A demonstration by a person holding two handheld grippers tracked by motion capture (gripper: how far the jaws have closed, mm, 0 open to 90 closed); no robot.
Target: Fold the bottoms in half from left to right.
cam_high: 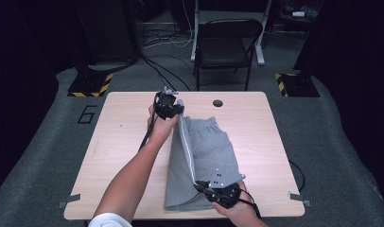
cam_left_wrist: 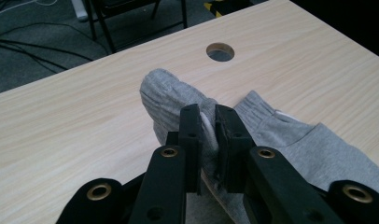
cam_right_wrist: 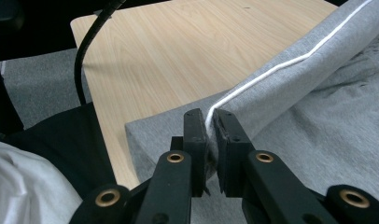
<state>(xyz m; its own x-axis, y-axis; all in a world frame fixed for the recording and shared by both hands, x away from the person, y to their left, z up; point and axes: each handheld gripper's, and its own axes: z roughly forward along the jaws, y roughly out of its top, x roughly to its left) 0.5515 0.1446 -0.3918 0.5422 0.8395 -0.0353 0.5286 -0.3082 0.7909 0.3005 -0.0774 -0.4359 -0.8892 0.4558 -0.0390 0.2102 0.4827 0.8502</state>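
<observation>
Black jaws of the right gripper (cam_right_wrist: 211,123) are clenched on the near end of a lifted fold of the grey shorts (cam_right_wrist: 318,121), pinching the cloth where the white side stripe (cam_right_wrist: 271,70) meets them. At the far end of the same fold, the jaws of the left gripper (cam_left_wrist: 208,122) are clamped on the ribbed waistband (cam_left_wrist: 162,95), with cloth bunched between the pads. Between the 2 grip points the fold edge is held raised and fairly taut above the rest of the garment. In the high view the shorts (cam_high: 206,151) lie on the middle of the counter (cam_high: 124,142), running from near the far cable hole (cam_high: 217,102) to the near edge. Progress, as a judgement: both grips are secured and 1 side is lifted, so a lengthwise fold appears under way; carrying the raised edge across, laying it flat and releasing remain. Pose: the left forearm (cam_high: 133,175) reaches diagonally forward with its gripper (cam_high: 176,109) at the far end, while the right hand (cam_high: 235,203) sits low at the near edge, its gripper (cam_high: 202,185) pointing left across the counter.
</observation>
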